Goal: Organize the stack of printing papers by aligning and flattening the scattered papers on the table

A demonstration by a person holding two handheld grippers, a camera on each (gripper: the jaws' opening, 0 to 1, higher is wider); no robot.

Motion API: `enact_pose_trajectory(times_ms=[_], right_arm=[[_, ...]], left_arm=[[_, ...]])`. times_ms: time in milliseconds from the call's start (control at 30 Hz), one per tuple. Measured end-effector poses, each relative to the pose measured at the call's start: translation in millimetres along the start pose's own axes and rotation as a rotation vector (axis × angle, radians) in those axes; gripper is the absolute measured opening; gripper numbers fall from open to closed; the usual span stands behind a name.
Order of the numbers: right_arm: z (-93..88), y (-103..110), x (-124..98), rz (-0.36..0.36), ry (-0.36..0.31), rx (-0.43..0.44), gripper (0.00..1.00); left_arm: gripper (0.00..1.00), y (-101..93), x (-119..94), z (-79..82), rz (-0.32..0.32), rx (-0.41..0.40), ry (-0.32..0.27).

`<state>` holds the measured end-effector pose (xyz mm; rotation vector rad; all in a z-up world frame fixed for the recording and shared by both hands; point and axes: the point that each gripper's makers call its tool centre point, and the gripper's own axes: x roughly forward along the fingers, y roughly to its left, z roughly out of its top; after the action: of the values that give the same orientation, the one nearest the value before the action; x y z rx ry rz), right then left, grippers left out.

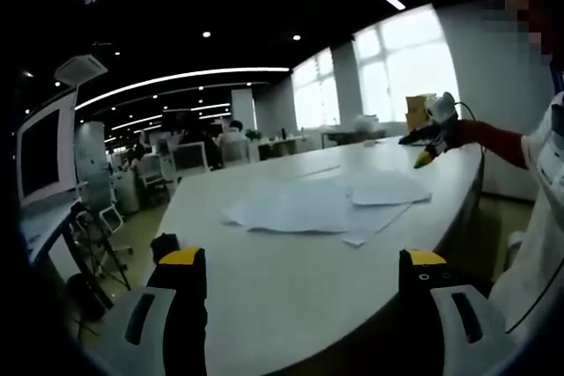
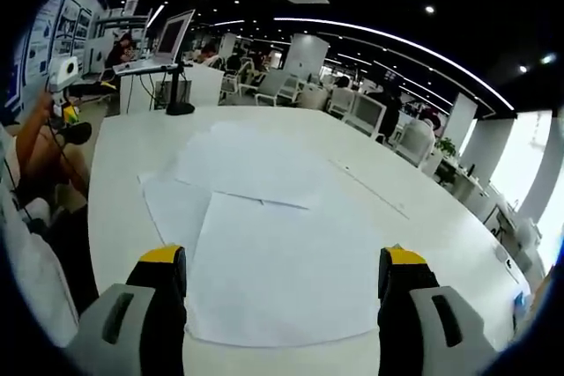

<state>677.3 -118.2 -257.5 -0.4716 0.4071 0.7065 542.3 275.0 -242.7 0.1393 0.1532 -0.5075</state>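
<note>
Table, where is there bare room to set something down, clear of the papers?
On the table, the surface is bare beyond the papers, toward the monitor, and along the edge past the seam. In the left gripper view, the strip between the left claw and the sheets is free. The middle is crowded.

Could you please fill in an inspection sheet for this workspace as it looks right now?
Surface: white table, large with a curved edge, bare apart from the papers.
Job's things: papers, white sheets lying loose and overlapping at different angles, not squared into a stack.
Clutter: nothing seen on the table besides the papers.
Grippers: left gripper open, above the table edge, short of the papers; right gripper open, jaws either side of the nearest sheet, contact cannot be told.
Cables: a dark cable hangs by the right gripper in the left gripper view.
Surroundings: open office with a monitor on a stand, desks, chairs, windows, ceiling light strips and people seated in the distance.
</note>
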Motion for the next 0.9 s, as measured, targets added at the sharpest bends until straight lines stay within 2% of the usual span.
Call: enact_pose_trajectory(times_ms=[133,367,567,900], right_arm=[[2.1,-1,0,-0.005,-0.012,0.01,0.85],[4.1,0,-2,-0.006,-0.018,0.017,0.85],[7.5,2,-3,-0.008,-0.028,0.018,0.85],[6.2,2,-2,-0.006,-0.031,0.021,0.85]], left_arm=[[0.93,-5.1,-2,6.5,-0.006,0.005,-0.016],[0.93,-10.2,-3,5.2,-0.012,0.001,-0.017],[0.93,-16.4,-5,10.2,-0.022,0.003,-0.033],[0.93,-19.0,-5,10.6,-0.022,0.006,-0.025]])
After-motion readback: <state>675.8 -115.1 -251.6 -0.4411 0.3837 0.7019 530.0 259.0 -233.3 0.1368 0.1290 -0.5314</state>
